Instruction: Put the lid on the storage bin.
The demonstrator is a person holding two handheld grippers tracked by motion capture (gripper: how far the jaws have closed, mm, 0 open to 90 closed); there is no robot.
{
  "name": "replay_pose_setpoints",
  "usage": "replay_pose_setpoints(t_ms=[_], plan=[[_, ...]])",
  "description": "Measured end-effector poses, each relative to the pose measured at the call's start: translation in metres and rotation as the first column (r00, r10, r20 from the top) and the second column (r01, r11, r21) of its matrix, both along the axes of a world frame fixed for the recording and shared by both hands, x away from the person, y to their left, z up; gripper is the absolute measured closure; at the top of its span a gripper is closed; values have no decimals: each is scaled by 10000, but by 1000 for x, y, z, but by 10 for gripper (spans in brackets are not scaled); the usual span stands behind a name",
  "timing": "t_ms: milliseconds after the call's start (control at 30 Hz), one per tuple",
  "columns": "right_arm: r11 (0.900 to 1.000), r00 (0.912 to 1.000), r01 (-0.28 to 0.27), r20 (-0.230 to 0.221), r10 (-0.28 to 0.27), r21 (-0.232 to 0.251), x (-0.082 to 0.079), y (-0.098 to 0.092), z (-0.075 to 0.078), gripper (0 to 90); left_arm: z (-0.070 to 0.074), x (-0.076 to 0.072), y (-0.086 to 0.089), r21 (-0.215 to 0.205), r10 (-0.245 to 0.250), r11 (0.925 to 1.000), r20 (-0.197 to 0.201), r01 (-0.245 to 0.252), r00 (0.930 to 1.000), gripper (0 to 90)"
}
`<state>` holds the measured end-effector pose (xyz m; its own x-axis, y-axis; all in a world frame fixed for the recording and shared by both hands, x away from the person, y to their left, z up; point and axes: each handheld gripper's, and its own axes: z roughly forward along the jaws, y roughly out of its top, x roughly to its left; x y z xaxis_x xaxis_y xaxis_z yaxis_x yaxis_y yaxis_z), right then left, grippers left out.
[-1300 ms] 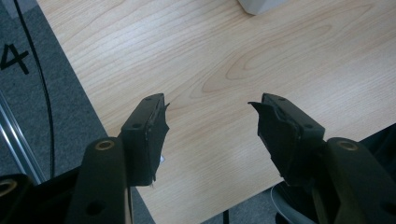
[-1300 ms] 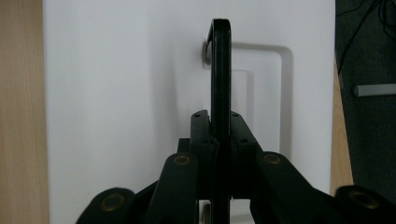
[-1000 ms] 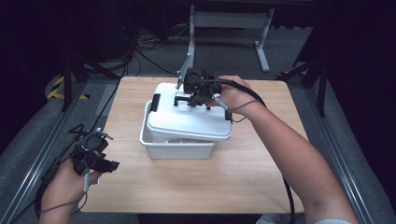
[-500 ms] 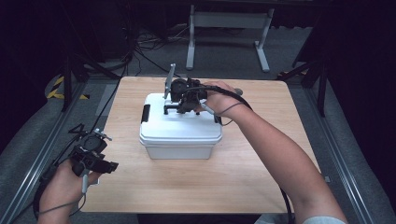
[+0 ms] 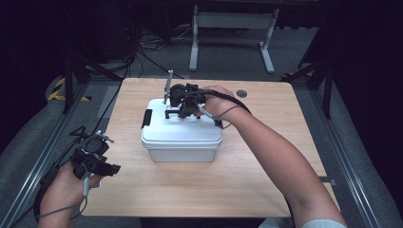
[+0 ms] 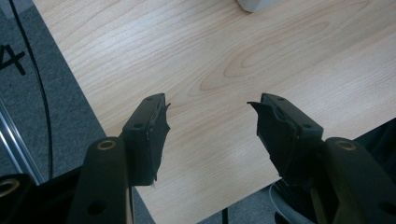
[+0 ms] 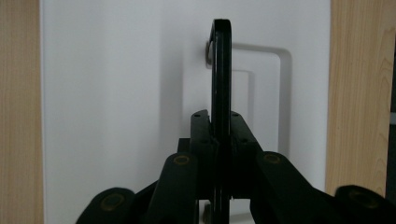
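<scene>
A white plastic box (image 5: 183, 147) stands in the middle of the wooden table (image 5: 266, 175), with its white lid (image 5: 190, 130) lying flat on top. A black carry handle (image 7: 221, 70) stands upright from a recess in the lid. My right gripper (image 5: 184, 112) is over the lid's far part, and in the right gripper view it (image 7: 220, 119) is shut on that handle. A black latch (image 5: 147, 118) shows on the box's left end. My left gripper (image 5: 108, 169) hangs open over the table's front left corner, and in the left gripper view it (image 6: 210, 107) holds nothing.
A dark round hole (image 5: 241, 93) marks the table's far right part. Beyond the far edge stands a grey metal frame (image 5: 233, 21), with cables on the floor (image 5: 142, 57). Metal rails (image 5: 349, 180) run along both sides of the table.
The lid, tilted and offset to the right a second ago, now sits squarely on the box. My right gripper moved left with it. The left gripper stayed put.
</scene>
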<state>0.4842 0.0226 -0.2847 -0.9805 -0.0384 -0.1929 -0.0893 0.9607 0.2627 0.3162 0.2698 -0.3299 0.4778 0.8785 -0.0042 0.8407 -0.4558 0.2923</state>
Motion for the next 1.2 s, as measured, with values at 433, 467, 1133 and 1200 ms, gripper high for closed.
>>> replay_pose_setpoints(t_ms=[433, 467, 1133, 1200], plan=[[9989, 9986, 24, 531, 2, -476, -14, 10, -5, 835, -1, 2, -3, 8, -65, 10000, -31, 65, 10000, 435], [9989, 9986, 24, 531, 2, -476, -14, 10, -5, 835, -1, 2, -3, 8, -65, 10000, -31, 65, 10000, 436], [9878, 9931, 976, -773, -887, 1211, -12, -18, 7, 567, -2, 11, -6, 59, -252, 9997, -105, 252, 9996, 436], [9835, 9920, 1104, -768, -1001, 1431, -13, -27, 13, 550, -3, 12, -8, 28, -291, 9996, -154, 291, 9995, 437]])
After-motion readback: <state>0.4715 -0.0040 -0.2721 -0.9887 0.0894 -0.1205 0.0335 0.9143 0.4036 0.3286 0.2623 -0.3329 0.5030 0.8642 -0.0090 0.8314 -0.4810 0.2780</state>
